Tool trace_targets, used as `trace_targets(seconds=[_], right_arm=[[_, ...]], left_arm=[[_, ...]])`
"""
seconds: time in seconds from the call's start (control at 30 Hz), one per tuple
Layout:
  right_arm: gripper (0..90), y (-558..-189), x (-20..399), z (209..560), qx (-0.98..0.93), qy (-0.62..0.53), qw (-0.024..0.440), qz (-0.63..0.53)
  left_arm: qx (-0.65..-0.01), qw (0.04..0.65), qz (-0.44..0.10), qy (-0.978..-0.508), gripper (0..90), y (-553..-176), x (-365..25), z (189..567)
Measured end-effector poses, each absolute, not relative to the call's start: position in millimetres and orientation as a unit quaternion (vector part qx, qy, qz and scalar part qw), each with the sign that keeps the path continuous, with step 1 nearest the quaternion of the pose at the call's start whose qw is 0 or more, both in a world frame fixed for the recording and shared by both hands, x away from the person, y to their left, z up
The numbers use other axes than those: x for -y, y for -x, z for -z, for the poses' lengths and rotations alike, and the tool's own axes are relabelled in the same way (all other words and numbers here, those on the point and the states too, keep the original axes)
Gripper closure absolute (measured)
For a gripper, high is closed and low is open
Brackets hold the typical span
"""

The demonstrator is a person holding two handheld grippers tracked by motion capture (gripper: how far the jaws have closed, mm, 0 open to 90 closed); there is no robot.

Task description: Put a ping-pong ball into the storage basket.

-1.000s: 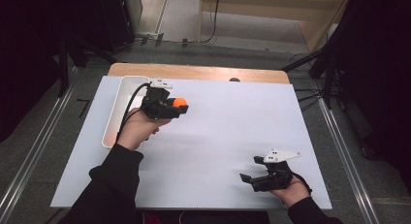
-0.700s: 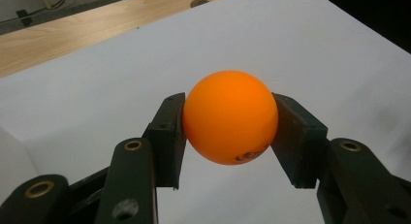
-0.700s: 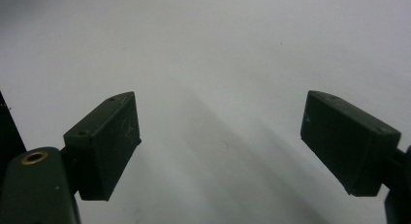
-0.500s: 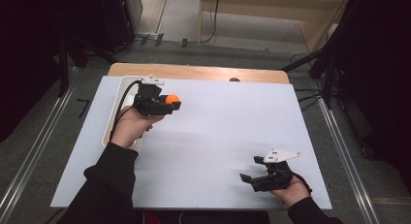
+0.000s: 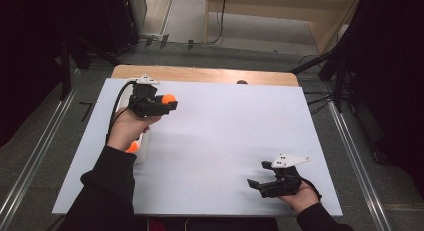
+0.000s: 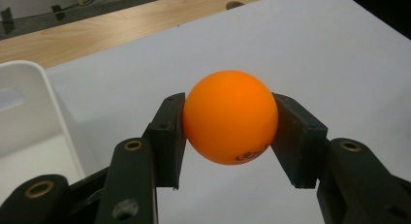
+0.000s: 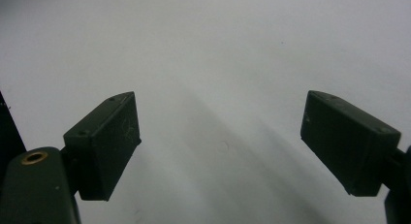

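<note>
From the high view, the white sheet [image 5: 225,141] covering the table served as the landmark. Near its far left corner, the left gripper [image 5: 167,103] hung above the sheet, pinching an orange ball [image 5: 169,98] between its jaws. Just beneath that hand, along the sheet's left edge, a white tray [image 5: 142,146] lay with a second orange ball [image 5: 132,148] peeking out from under the wrist. Down at the sheet's near right corner, the right gripper [image 5: 256,183] sat low over the sheet with its jaws spread and nothing between them, well apart from the ball. In the left gripper view, the ball [image 6: 230,117] was pressed between the two black pads, held clear above the sheet [image 6: 315,49], with the tray's white wall [image 6: 43,98] off to the side and the table's wooden edge [image 6: 121,27] beyond the sheet. In the right gripper view, the right gripper [image 7: 220,141] had its jaws standing wide over the bare sheet [image 7: 218,49], gripping nothing.
</note>
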State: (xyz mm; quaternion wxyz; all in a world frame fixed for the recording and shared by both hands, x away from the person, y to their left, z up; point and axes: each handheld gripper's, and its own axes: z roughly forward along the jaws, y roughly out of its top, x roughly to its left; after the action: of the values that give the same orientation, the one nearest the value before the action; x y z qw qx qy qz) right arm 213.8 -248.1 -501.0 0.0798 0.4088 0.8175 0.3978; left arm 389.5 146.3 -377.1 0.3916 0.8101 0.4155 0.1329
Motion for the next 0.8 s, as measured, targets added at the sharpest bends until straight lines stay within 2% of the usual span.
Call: trace_targets(seconds=[0.8], right_arm=[[12.6,-214.7,247.4,501.4,-0.818,-0.408,0.078,-0.399]], left_arm=[[-0.454,0.391,-0.153,-0.786,50.9,-395.5,-177.2,376.2]])
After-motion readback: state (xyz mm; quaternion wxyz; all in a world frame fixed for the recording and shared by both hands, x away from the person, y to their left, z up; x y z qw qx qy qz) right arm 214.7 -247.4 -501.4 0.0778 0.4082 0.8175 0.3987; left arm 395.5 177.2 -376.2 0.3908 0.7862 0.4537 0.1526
